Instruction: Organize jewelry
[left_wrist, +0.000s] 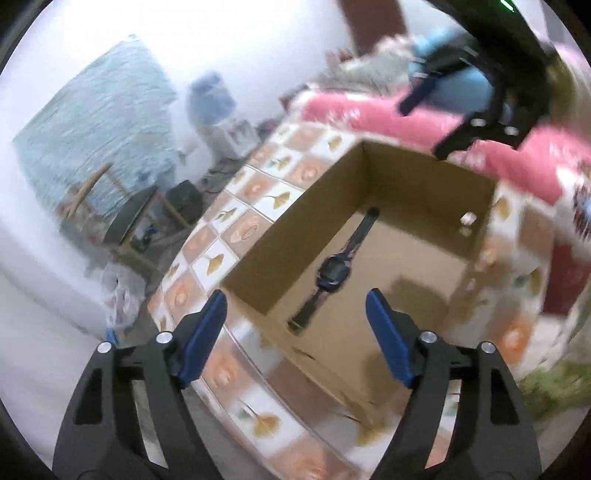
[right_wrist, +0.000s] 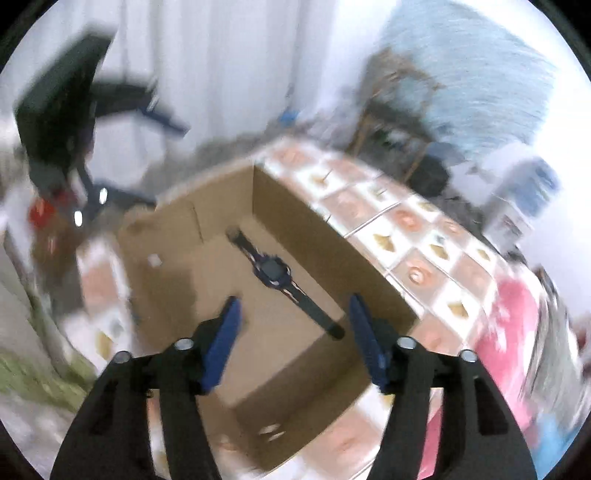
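Note:
An open cardboard box (left_wrist: 280, 229) stands on a tiled tablecloth. A dark wristwatch (left_wrist: 334, 273) lies flat on the box floor, strap stretched out. My left gripper (left_wrist: 295, 314) is open and empty, above the box's near corner. In the right wrist view the same box (right_wrist: 310, 229) and watch (right_wrist: 275, 271) show from the other side. My right gripper (right_wrist: 293, 314) is open and empty, above the box. The right gripper also shows in the left wrist view (left_wrist: 461, 99) at the upper right, and the left gripper in the right wrist view (right_wrist: 85, 140) at the upper left. Both views are blurred.
The table has a cloth (left_wrist: 255, 192) of orange and white flower tiles. A pink cloth (left_wrist: 369, 114) lies behind the box. A small white scrap (left_wrist: 468, 218) sits on the box's far wall. A chair (right_wrist: 399, 110) and clutter stand beyond the table.

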